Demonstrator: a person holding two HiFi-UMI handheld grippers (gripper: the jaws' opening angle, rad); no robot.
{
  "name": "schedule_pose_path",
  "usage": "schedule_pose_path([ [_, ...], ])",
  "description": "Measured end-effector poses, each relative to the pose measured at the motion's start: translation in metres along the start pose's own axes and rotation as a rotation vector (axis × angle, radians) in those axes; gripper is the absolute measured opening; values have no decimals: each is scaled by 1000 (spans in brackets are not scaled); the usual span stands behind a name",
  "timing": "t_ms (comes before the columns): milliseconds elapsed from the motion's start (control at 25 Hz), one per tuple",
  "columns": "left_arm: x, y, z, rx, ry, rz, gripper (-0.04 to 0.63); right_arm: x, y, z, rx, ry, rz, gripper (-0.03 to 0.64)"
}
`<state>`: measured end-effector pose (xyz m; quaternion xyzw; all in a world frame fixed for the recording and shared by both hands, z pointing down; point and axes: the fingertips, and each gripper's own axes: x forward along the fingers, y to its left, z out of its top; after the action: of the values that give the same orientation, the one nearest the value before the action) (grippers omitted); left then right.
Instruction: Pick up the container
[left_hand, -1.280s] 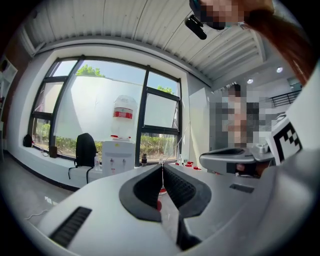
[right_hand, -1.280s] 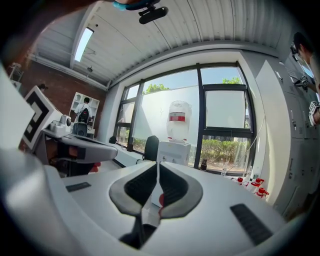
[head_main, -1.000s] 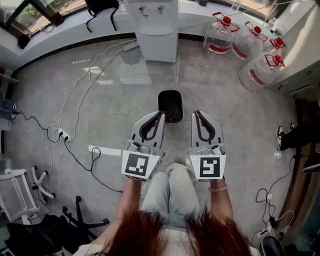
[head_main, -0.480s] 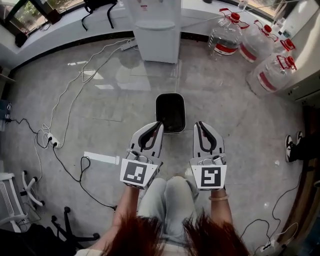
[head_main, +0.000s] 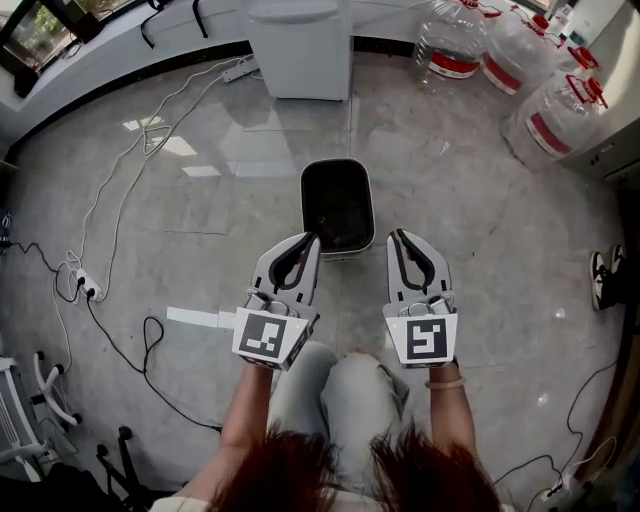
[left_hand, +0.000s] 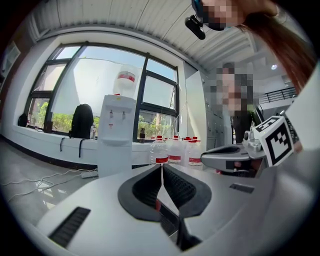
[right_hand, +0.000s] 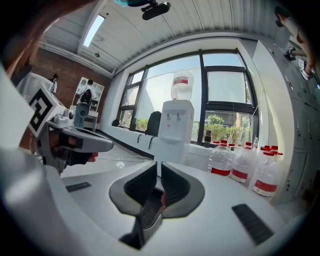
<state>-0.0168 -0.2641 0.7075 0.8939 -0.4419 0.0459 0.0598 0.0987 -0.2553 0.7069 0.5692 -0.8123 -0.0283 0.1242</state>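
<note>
Left hand-held gripper (head_main: 311, 238) and right hand-held gripper (head_main: 396, 235), both pressed together and empty, have sunk lower than before. The dark container (head_main: 337, 161) sits on the floor (head_main: 200, 230) just ahead between them, seemingly untouched. Beyond stand a water dispenser (head_main: 298, 45) and water jugs (head_main: 452, 45).

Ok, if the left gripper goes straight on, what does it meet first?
Probably the near left corner of the black bin, though the left gripper may pass above it toward the water bottles; height is unclear.

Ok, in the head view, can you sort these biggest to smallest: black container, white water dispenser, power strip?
Biggest: water dispenser, even with its top cut off.
Next: container, a little smaller.
Smallest: power strip.
</note>
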Motion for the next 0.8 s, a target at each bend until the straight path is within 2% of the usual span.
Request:
schedule_pose_path([
  [160, 3, 12, -42, -13, 5, 4, 17, 5, 9, -42, -23, 5, 15, 26],
  [280, 2, 24, -75, -15, 8, 12, 17, 10, 17, -72, 1, 10, 29, 26],
  [480, 0, 39, -131, 16, 69, -2, 17, 19, 29, -118, 2, 47, 44, 26],
  [800, 0, 52, -204, -49, 131, 18, 18, 31, 45, -187, 16, 132, 67, 28],
])
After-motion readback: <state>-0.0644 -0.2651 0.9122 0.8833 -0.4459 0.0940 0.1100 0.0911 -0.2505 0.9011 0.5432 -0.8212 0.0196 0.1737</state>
